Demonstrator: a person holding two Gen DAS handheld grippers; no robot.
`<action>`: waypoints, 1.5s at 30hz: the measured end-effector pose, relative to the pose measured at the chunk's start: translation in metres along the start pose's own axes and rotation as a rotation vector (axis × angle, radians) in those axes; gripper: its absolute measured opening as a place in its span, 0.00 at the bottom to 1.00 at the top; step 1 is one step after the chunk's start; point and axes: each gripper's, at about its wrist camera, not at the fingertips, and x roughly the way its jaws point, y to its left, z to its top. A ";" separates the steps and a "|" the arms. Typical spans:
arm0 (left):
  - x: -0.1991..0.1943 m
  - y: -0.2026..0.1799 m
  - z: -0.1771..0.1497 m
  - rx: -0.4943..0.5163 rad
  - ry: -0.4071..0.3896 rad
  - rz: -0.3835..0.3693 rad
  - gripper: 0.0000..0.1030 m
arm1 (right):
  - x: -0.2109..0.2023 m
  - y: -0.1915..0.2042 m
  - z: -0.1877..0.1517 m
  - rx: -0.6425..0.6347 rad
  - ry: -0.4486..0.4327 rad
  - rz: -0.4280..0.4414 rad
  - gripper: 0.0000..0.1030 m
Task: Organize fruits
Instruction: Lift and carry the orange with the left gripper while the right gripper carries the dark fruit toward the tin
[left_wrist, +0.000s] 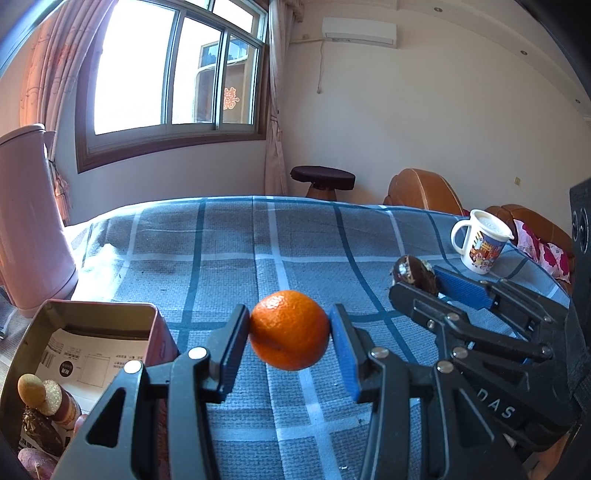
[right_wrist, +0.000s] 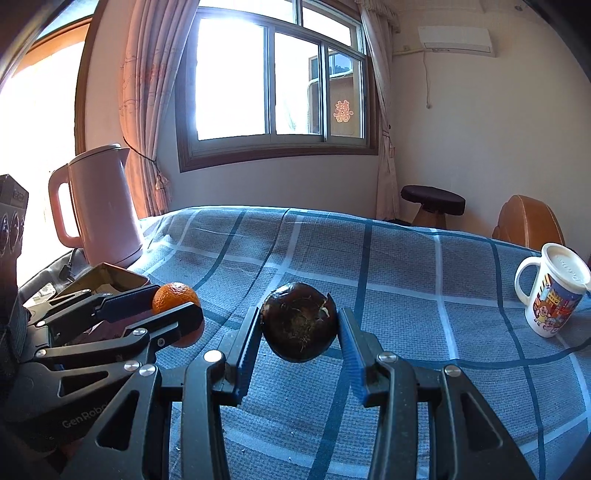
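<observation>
The left tongs (left_wrist: 290, 330) are being pressed on a smooth round orange (left_wrist: 289, 329), the right tongs (right_wrist: 300, 326) on a dark rough-skinned fruit (right_wrist: 299, 327), both held above the wide checked cloth surface (left_wrist: 221, 251). A metal tin (left_wrist: 48, 332) is seen at its left edge, a mug (right_wrist: 550, 291) near its right.
</observation>
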 end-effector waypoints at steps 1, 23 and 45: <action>0.000 0.000 0.000 0.001 -0.002 0.001 0.45 | -0.001 0.000 0.000 -0.001 -0.008 0.000 0.43; -0.019 -0.010 -0.003 0.058 -0.075 0.035 0.45 | -0.022 0.003 -0.003 -0.019 -0.116 -0.024 0.43; -0.039 -0.018 -0.010 0.098 -0.130 0.045 0.45 | -0.035 0.009 -0.007 -0.045 -0.162 -0.048 0.43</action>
